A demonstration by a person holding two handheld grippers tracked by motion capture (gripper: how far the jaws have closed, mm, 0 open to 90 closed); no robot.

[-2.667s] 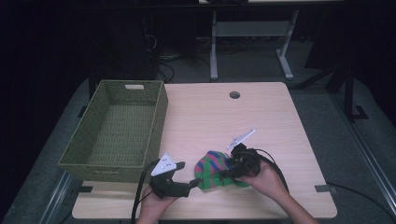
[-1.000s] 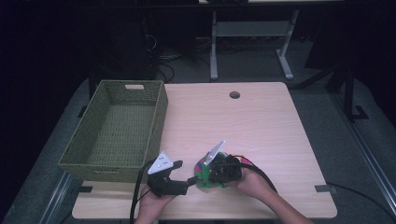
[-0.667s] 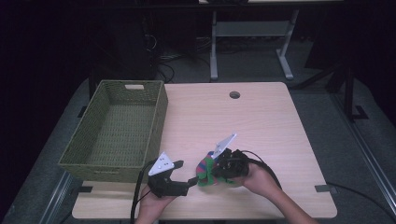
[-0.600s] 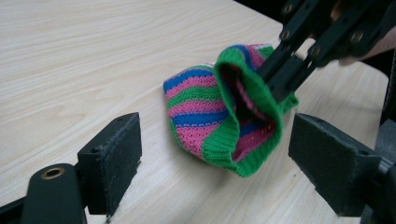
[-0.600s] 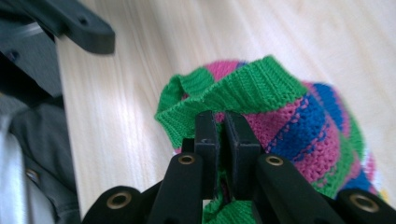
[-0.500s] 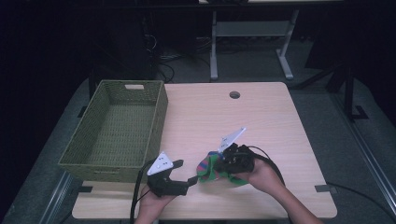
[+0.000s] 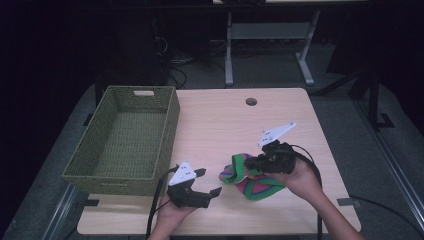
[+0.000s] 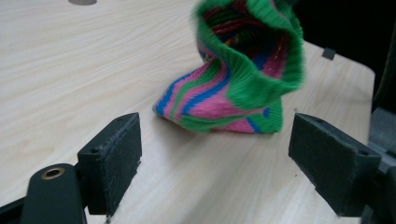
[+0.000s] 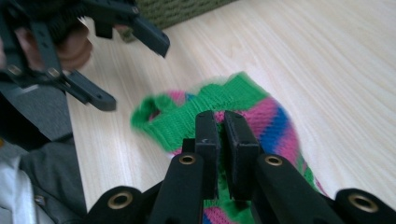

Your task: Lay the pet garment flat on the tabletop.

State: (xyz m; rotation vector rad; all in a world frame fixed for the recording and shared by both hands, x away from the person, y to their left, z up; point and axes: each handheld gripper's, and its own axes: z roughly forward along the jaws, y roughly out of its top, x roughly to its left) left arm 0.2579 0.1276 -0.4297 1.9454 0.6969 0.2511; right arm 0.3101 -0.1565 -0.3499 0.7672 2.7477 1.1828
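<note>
Striped knit sock [image 7: 250, 176] hangs pinched in the right gripper [image 7: 256, 163]; left gripper [image 7: 209, 183] gapes empty, wicker basket [image 7: 95, 168] unfilled.

A pale wood table [image 7: 280, 120] stands on grey floor [image 7: 350, 100]; a grey desk frame [image 7: 267, 37] behind, in darkness.

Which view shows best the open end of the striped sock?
The left gripper view: the sock faces the camera with its green cuff lifted and gaping. The high view shows the sock small, partly under the right gripper. The right gripper view shows the cuff behind closed jaws.
</note>
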